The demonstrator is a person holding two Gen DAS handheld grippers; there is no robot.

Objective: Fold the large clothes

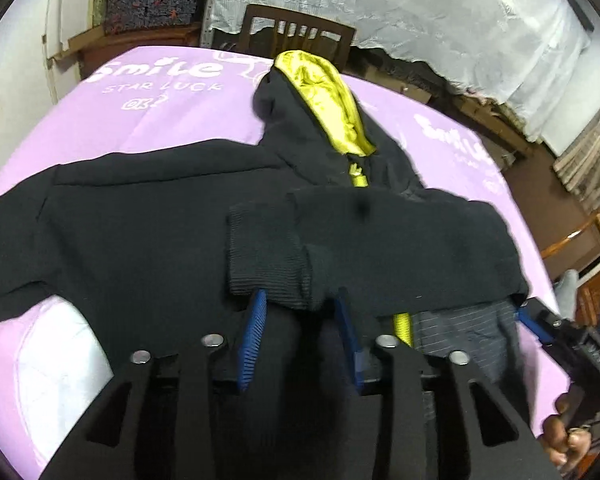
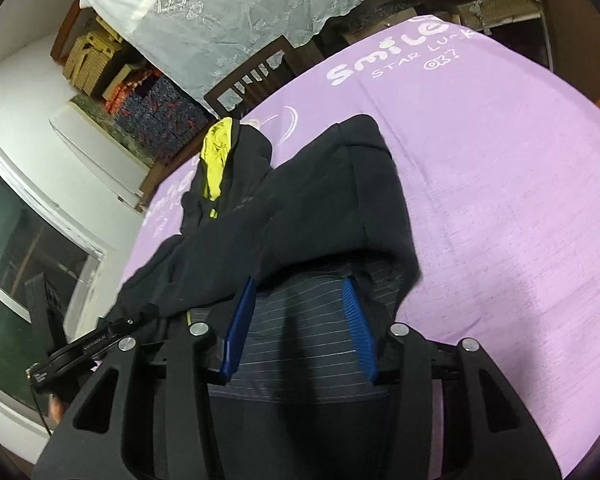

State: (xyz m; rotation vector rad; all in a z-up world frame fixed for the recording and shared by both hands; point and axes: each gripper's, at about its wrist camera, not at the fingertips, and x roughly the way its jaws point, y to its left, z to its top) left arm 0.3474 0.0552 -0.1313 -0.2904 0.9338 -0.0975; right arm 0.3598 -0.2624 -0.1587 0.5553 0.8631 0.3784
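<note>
1. Where the lilac bedsheet [image 1: 160, 128] spreads over the bed, a black hoodie [image 1: 140, 232] lies across it, its yellow-lined hood [image 1: 328, 96] pointing toward a wooden chair [image 1: 296, 32].
2. The left gripper [image 1: 302, 304] sits low over the hoodie, its blue pads on either side of a ribbed cuff [image 1: 268, 264]; whether they press the cloth I cannot tell.
3. The right gripper [image 2: 300, 296] hangs at the hoodie's near edge, its blue pads [image 2: 356, 320] part spread with the striped inner lining [image 2: 292, 344] between them; a firm pinch is not clear.
4. A hand [image 1: 568, 436] shows at the lower right of the left view.
</note>
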